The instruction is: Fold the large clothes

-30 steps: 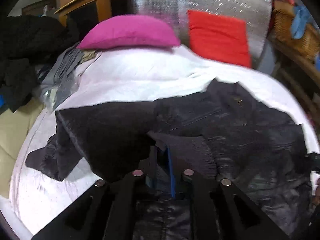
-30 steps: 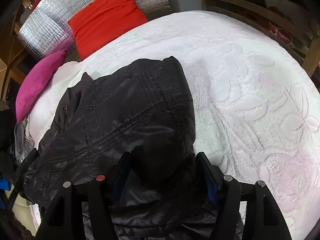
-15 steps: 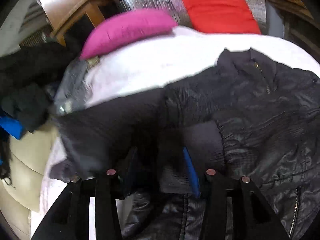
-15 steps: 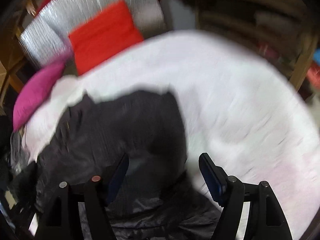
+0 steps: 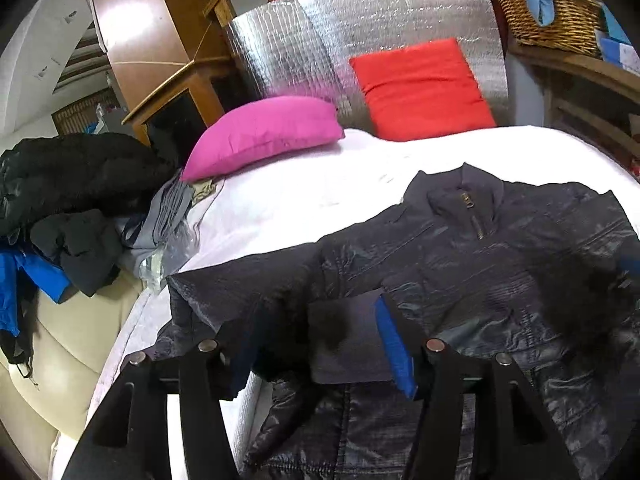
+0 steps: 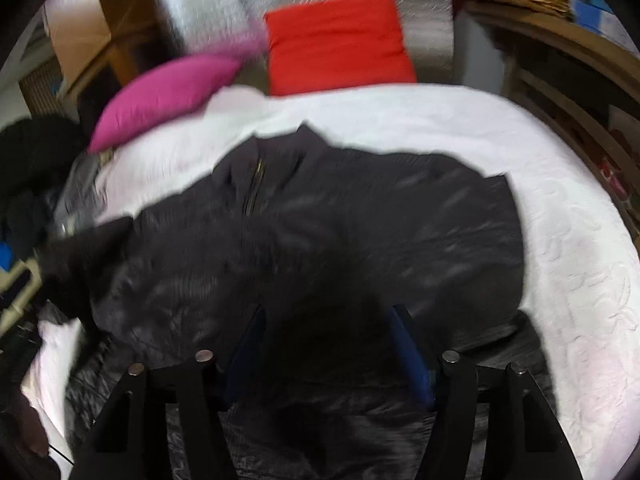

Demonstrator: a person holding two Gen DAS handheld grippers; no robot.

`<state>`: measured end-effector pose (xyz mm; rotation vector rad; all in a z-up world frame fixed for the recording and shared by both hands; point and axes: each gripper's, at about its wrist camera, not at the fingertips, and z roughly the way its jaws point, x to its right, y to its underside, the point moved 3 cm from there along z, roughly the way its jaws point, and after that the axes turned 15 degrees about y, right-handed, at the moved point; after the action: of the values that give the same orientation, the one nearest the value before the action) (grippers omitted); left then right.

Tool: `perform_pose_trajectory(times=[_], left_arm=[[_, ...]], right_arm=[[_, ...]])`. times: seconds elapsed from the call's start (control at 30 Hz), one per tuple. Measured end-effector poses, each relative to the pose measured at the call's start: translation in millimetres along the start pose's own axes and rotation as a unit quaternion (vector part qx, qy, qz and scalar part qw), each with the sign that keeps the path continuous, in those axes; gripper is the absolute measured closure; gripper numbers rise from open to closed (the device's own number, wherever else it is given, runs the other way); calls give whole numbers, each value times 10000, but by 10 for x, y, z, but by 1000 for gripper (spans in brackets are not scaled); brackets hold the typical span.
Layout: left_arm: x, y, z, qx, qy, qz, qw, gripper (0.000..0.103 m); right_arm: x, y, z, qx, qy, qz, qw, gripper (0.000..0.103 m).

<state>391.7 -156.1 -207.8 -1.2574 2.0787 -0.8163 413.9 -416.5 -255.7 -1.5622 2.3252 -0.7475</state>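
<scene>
Two spread grippers over glossy quilted jacket (image 5: 500, 272).

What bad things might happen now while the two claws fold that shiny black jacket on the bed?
1. The left sleeve of the shiny dark quilted jacket hangs near the edge of the white bedspread; it might slide off.
2. The left claw is open around the ribbed cuff, so the cuff could shift before being gripped.
3. The right wrist view is blurred; moving fast may bunch the fabric.
</scene>
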Motion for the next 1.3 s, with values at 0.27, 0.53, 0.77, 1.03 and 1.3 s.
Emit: perform_pose_trajectory(times=[0.27,0.53,0.77,1.03,1.3], left_arm=[[100,175,467,-541,485,-123,9973,40],[119,282,781,-1261,994,-474,9859,40],[-386,4,73,-199,1096,-948,9892,23],[-1713,183,-236,592,1074,-2783,9526,11],[-2440,804,281,254,1716,-5012,8478,11]], right_arm=[[-69,57,337,-587,103,92,9982,36],[-142,99,447,-627,89,64,9980,36],[-89,60,336,-511,-115,238,9983,36],[-120,139,325,-516,64,82,9986,36],[-135,142,345,-522,96,35,9986,36]])
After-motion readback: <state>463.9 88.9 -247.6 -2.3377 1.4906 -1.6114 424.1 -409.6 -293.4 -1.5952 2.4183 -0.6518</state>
